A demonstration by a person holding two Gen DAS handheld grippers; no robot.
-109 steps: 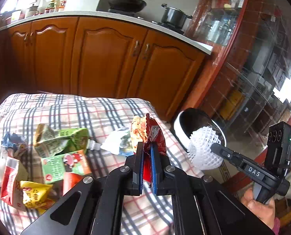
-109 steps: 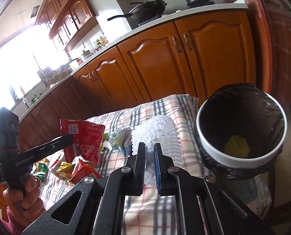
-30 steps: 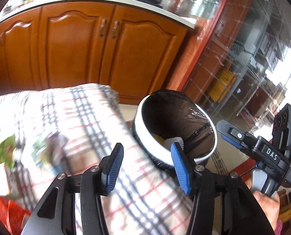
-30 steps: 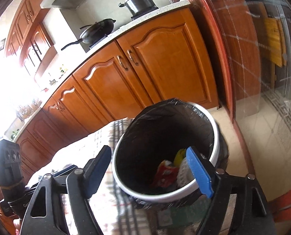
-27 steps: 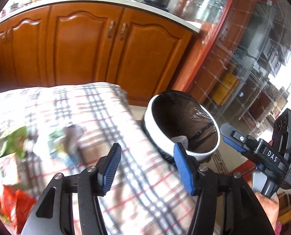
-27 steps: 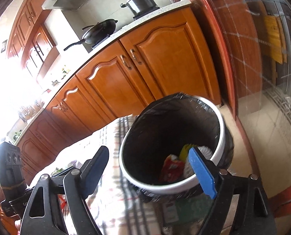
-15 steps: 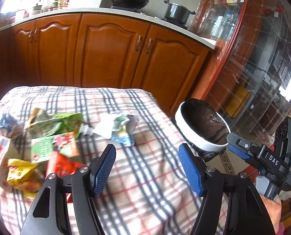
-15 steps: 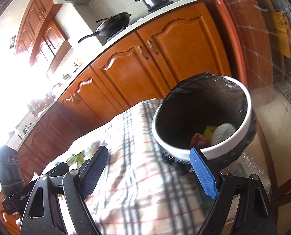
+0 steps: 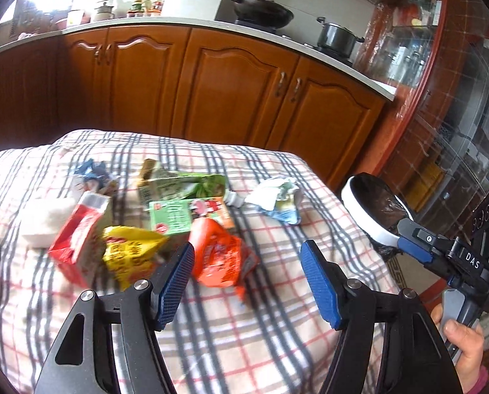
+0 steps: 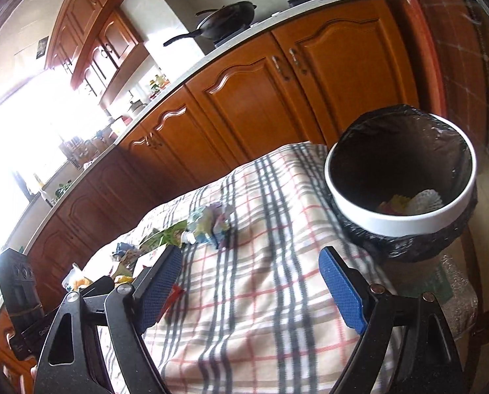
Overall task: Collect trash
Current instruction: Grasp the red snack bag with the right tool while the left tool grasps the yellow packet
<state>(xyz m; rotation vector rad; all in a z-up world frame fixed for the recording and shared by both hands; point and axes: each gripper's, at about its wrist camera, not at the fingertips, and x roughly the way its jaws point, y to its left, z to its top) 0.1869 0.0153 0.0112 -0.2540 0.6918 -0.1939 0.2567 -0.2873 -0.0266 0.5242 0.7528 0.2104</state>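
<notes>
Now both pairs of tongs are spread wide and carry nothing: the left tongs (image 9: 247, 282) held a red snack bag a few seconds ago and the right tongs (image 10: 249, 285) held a white foam net, and both of those pieces now lie in the bin (image 10: 399, 221), where the net (image 10: 423, 200) shows pale against the black liner beside something yellow. That drop looks finished, and both tools have swung back from the bin toward the table (image 9: 231, 344), so I judge the next pickup is starting.

Just ahead of the left tongs lies a crumpled orange-red foil wrapper (image 9: 220, 256), glossy and puffed. Touching it on the left is a yellow crinkled bag (image 9: 129, 252), then a red and white carton (image 9: 80, 233) with stiff flat sides. Behind them sit a flat green box (image 9: 178, 215), a creased green pouch (image 9: 182, 185) and, set apart toward the bin, a soft wad of white and blue wrapping (image 9: 277, 198). A plaid cloth covers the table, soft and slightly rumpled
</notes>
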